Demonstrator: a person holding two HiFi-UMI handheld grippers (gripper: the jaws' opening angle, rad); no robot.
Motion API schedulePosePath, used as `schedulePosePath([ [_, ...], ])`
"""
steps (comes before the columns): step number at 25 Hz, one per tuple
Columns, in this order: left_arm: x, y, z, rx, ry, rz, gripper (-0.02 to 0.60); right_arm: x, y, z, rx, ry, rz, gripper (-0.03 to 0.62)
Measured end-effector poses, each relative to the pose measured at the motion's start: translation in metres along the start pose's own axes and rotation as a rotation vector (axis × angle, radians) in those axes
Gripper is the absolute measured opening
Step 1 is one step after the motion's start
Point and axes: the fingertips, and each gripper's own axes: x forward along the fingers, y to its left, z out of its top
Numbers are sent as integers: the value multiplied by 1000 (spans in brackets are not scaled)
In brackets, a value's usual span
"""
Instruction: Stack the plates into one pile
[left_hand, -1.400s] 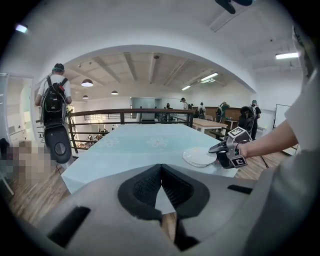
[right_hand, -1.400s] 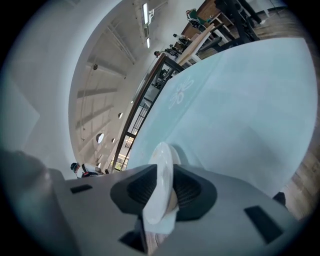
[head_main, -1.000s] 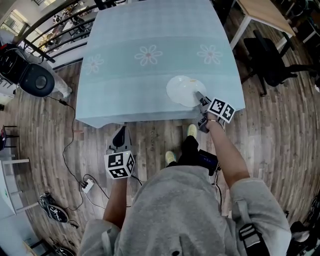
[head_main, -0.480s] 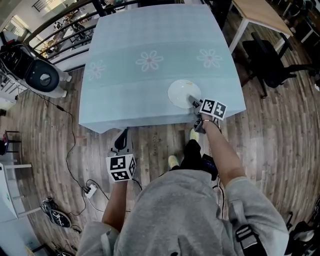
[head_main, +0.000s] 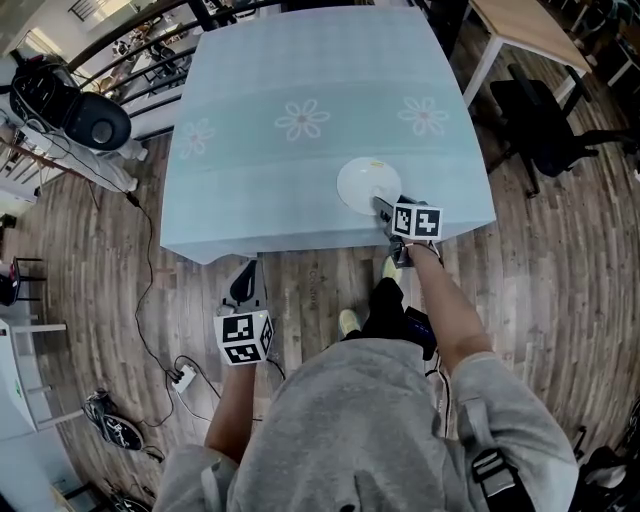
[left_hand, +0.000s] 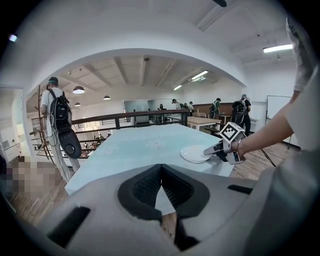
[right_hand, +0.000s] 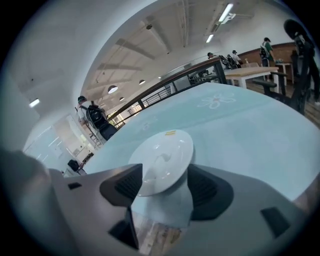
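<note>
Now the right gripper (head_main: 386, 208), its jaws just opened wide, straddles the near rim of the white plate (head_main: 366, 182) without clamping it, the plate lying near the bench's (head_main: 290, 170) front right edge, while the left gripper (head_main: 243, 281) hangs closed and empty.

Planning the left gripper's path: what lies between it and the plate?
Only bare tablecloth; the left gripper view shows nothing standing between the left gripper and the plate.
</note>
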Motion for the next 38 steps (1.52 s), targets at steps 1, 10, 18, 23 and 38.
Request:
schedulePosePath([
  [1,0,0,0,3,2,1,20,-1,-1,1,-29,2,-5,258],
  [10,2,-6,-1,7,2,-14,20,-16,3,3,-97,-21,-1,264],
  [18,8,-14,-2,-20,-18,-40,20,-126,-43,28,-364,-112,-57,243],
  [23,2,-33,18,-22,-64,-87,20,-231,-7,53,-513,-232,-82,40],
  [38,-33,-89,99,-8,-214,-149,20,-341,101,106,-354,-634,-87,35],
])
